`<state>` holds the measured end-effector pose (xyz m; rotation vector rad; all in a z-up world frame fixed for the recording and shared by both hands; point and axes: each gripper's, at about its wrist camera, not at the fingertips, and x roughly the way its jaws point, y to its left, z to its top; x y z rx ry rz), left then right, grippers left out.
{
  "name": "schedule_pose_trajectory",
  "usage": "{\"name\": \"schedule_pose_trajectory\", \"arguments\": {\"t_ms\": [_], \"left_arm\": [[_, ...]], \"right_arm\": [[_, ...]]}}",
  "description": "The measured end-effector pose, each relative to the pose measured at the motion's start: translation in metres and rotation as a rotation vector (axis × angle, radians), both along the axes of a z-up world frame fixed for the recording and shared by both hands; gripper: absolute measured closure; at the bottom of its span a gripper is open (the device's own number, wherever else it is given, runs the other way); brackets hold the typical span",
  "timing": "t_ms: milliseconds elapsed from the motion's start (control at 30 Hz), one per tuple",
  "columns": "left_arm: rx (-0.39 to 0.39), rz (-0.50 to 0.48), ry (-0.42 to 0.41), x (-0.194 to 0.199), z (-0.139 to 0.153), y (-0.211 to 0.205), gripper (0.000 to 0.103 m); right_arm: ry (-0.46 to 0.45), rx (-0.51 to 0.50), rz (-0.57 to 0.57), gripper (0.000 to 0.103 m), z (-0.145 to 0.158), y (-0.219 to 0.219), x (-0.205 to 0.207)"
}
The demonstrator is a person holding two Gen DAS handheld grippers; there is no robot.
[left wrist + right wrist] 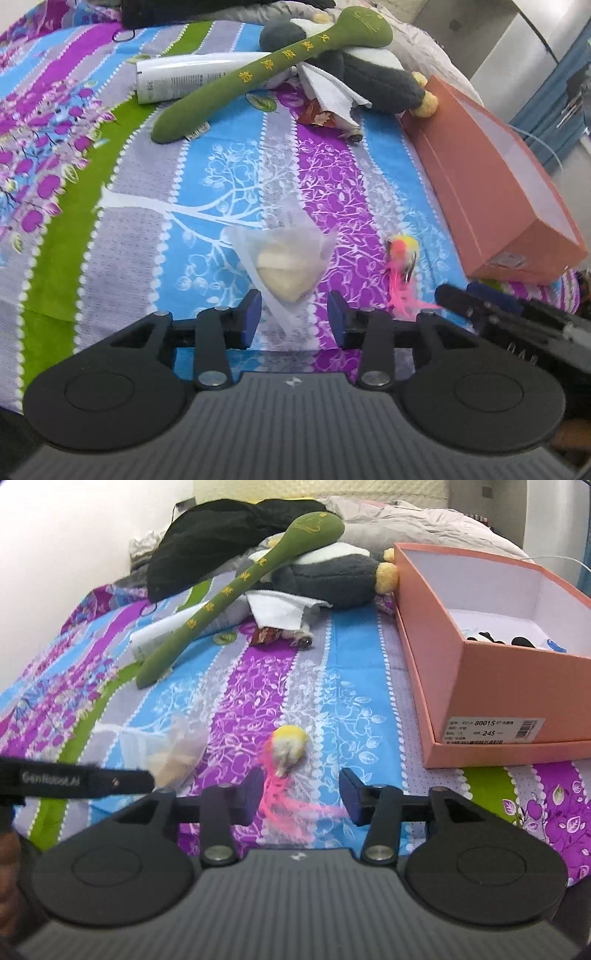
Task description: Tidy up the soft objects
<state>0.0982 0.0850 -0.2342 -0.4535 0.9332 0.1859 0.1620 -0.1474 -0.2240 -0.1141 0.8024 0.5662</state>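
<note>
My left gripper [294, 314] is open just above the bedspread, with a clear plastic bag holding a cream soft lump [282, 267] right in front of its fingertips. My right gripper [301, 794] is open, with the pink feathers of a small yellow-and-pink fluffy toy [286, 749] lying between its fingers. The toy also shows in the left wrist view [402, 254]; the bag also shows blurred in the right wrist view [177, 755]. A long green plush stick [266, 70] leans on a grey-and-white plush animal [369, 81] at the far side.
An open salmon shoebox [491, 686] sits on the right of the bed, with dark items inside. A white tube [181, 75], a white cloth [332, 94] and a small red wrapper [319, 116] lie near the plush. Dark clothing [221, 528] is piled at the back.
</note>
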Motion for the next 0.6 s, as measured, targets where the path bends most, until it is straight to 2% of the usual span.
{"name": "schedule_pose_trajectory", "arguments": {"t_ms": [133,400,433,500,600], "left_arm": [[0.072,-0.025,-0.003,-0.004,0.007,0.0,0.058],[0.156,-0.14,-0.014,0.005,0.012,-0.009,0.058],[0.165,-0.156,-0.015,0.007,0.012,-0.011,0.058],[0.188,-0.181,-0.01,0.011,0.01,-0.015,0.058],[0.221,-0.214,-0.004,0.018,0.007,-0.02,0.058]], "right_arm": [[0.002,0.027,0.001,0.056,-0.003,0.005,0.008],[0.039,0.035,-0.029,0.057,-0.026,0.025,0.036],[0.047,0.035,-0.032,0.059,-0.029,0.026,0.038],[0.054,0.036,-0.034,0.07,-0.032,0.026,0.04],[0.033,0.027,-0.024,0.071,-0.028,0.026,0.036]]}}
